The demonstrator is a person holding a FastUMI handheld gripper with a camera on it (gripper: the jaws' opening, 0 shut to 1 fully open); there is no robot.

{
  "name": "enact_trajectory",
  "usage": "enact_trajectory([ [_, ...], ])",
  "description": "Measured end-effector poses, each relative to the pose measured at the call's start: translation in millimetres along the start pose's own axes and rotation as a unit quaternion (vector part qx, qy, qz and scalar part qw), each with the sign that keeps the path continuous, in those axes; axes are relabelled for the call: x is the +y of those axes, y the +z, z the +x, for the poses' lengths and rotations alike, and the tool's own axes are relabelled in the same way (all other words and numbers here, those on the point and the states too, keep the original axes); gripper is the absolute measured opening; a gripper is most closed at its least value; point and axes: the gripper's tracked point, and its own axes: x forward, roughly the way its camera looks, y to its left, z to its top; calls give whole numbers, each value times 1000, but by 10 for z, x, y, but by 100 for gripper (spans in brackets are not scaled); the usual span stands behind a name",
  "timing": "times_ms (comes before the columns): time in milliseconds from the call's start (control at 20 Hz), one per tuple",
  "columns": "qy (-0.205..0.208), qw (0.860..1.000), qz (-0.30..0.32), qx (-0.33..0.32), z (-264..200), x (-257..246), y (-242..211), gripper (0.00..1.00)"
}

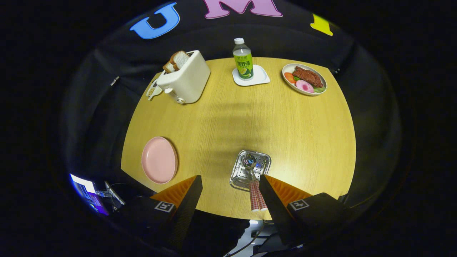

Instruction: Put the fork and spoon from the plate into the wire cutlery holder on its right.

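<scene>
- The fork and spoon (pixel 254 178) both lie in the wire cutlery holder (pixel 250 170) — heads on its perforated floor, checked handles sticking out over its near rim toward the table's near edge. Judging from that, the placing step looks done, and what remains is to back away.
- The gripper (pixel 230 194) is open and holds nothing; its fingers stand wide apart, and the handles lie just inside the right finger, close to touching it.
- The pink plate (pixel 159 160), left of the holder and well apart from it, is bare.
- The next move calls for a straight lift up and back, so the right finger does not drag the handles out.
- The holder sits near the table (pixel 285 125) edge — little room there. Beyond it the table is open up to the toaster (pixel 185 78), the bottle (pixel 243 60) and the food plate (pixel 304 79).
</scene>
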Motion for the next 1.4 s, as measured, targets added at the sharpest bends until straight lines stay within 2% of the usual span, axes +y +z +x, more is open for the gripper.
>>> enact_trajectory([
  [150, -10, 997, -3, -83, -155, 102, 172, 100],
  [300, -22, 984, -14, -176, -454, 198, 402, 100],
  [600, -46, 942, -69, -327, -962, 446, 693, 99],
  [750, -66, 918, -98, -378, -1204, 584, 792, 99],
  [900, -79, 902, -111, -410, -1303, 650, 852, 98],
  [1400, -70, 906, -106, -404, -1209, 696, 884, 96],
])
